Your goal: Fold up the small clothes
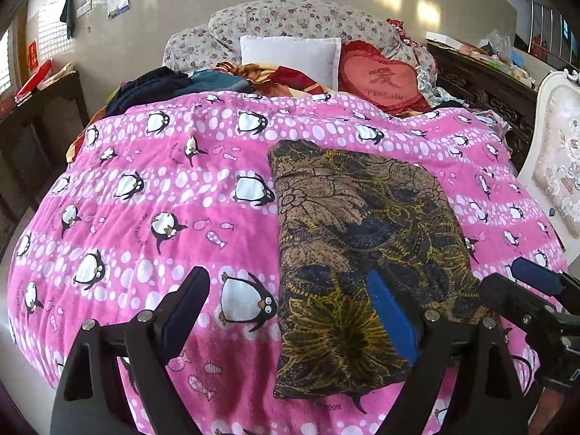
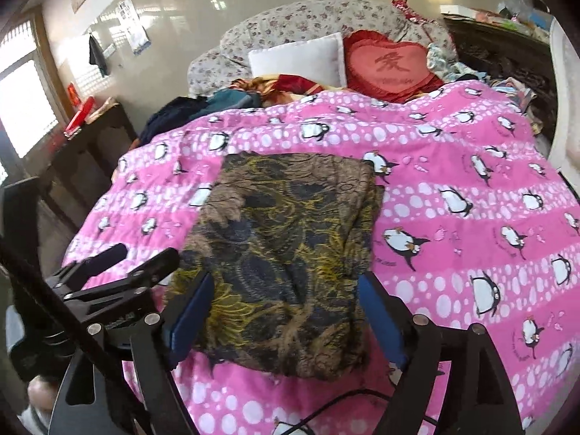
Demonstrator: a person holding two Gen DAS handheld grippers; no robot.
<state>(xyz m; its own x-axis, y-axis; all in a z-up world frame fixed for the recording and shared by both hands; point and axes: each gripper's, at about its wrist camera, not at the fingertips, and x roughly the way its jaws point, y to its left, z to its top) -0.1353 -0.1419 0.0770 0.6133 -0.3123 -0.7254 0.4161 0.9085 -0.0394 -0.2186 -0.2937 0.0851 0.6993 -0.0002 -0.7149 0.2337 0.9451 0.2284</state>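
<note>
Both grippers, left gripper (image 1: 290,311) and right gripper (image 2: 284,317), are wide open and hold nothing; folded garment (image 1: 366,253) lies on the near pink blanket (image 1: 163,188). A careless pinch may catch the blanket and undo the fold.

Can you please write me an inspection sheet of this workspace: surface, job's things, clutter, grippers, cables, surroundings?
Surface: pink penguin blanket over the bed.
Job's things: brown patterned garment, folded into a rectangle, lying flat.
Clutter: dark clothes heap, white pillow, red heart cushion.
Grippers: left gripper open; right gripper open, above the garment's near edge.
Cables: black cable on the blanket.
Surroundings: dark wooden cabinet, white upholstered chair.
</note>
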